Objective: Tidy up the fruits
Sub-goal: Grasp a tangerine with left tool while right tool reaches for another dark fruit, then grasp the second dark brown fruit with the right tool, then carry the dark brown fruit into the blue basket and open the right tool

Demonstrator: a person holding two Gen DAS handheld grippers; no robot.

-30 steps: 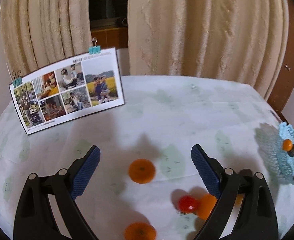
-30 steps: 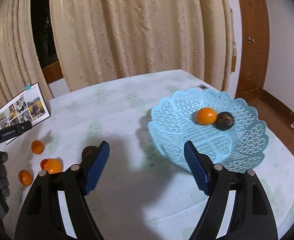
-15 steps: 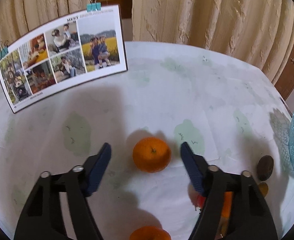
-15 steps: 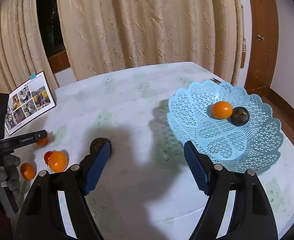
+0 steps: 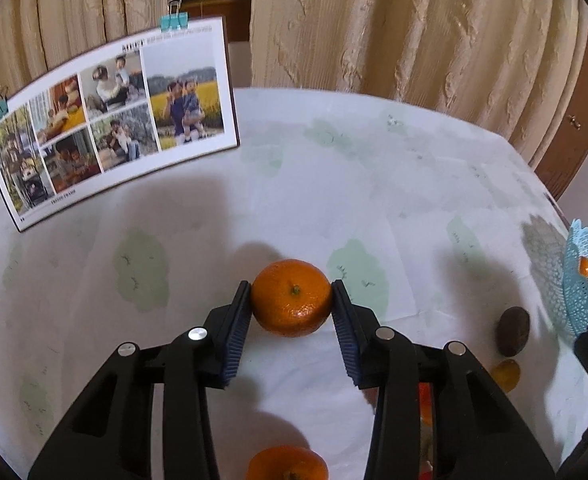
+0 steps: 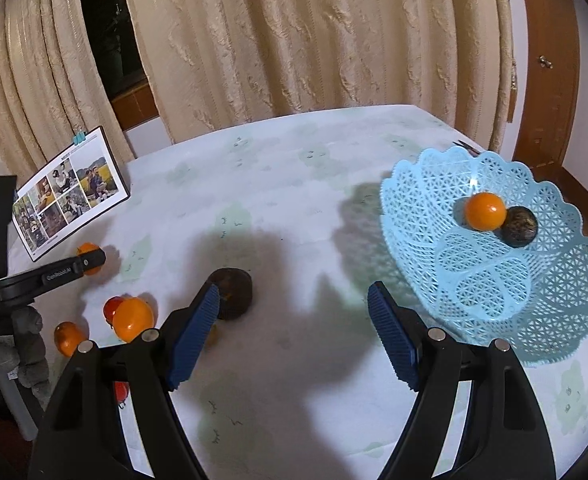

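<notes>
A tangerine sits on the pale tablecloth between the blue pads of my left gripper. The jaws are closing and both pads touch its sides. In the right wrist view that left gripper hides most of the same tangerine. My right gripper hovers open over the cloth with nothing between its fingers. A dark round fruit lies just beside its left fingertip. The light blue lattice basket at the right holds an orange fruit and a dark fruit.
More fruit lies at the left: an orange one, a red one and another tangerine. A clipped photo card stands at the back left. Curtains hang behind the table. A gloved hand holds the left gripper.
My left gripper sank toward the tangerine and its jaws narrowed from wide open until the pads met the fruit. My right gripper drifted left, away from the basket and toward the dark fruit.
</notes>
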